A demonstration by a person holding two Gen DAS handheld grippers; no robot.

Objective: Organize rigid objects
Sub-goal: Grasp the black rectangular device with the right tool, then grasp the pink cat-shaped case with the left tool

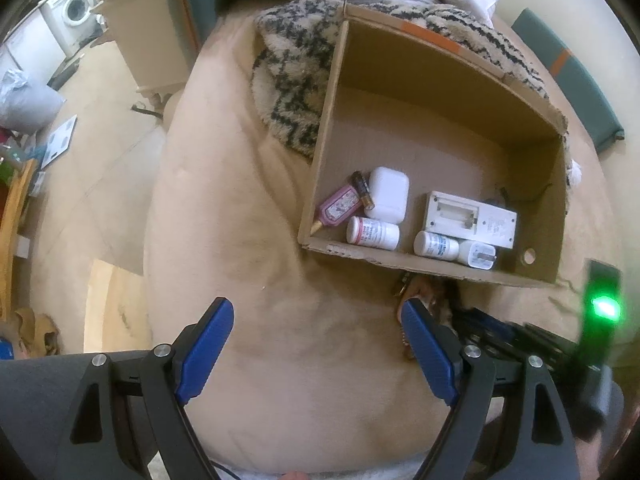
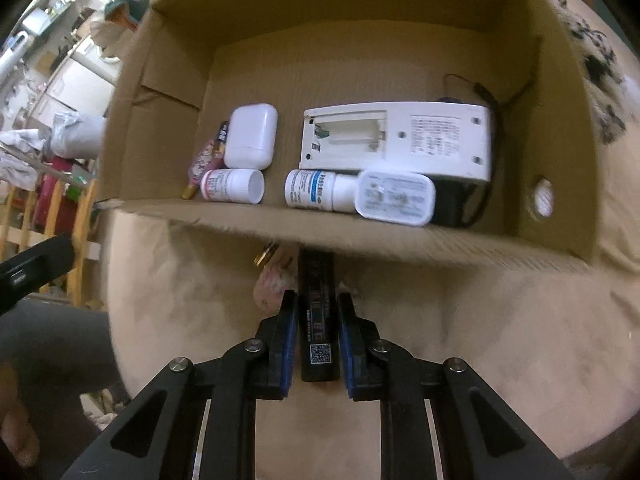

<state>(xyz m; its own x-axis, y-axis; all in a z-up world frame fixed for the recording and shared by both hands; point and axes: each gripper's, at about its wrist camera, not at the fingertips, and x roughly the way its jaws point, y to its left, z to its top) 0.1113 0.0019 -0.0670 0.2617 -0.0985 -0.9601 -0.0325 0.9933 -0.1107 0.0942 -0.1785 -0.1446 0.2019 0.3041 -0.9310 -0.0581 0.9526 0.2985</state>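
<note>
While your right gripper (image 2: 318, 312) is clamped on a slim black bar-shaped device (image 2: 317, 320) lying on the beige cushion (image 2: 480, 340) just outside the cardboard box (image 2: 360, 240), your left gripper (image 1: 318, 344) hangs with its jaws wide apart and nothing between them. Inside the box, along its near wall, lie a pink tube (image 2: 202, 160), a white earbud case (image 2: 251, 136), two white pill bottles (image 2: 232, 186) (image 2: 316, 190), a white charger plug (image 2: 396, 198) and a white device with an open battery bay (image 2: 400, 140). Something pink and a brass-coloured piece (image 2: 265, 257) lie beside the black device.
</note>
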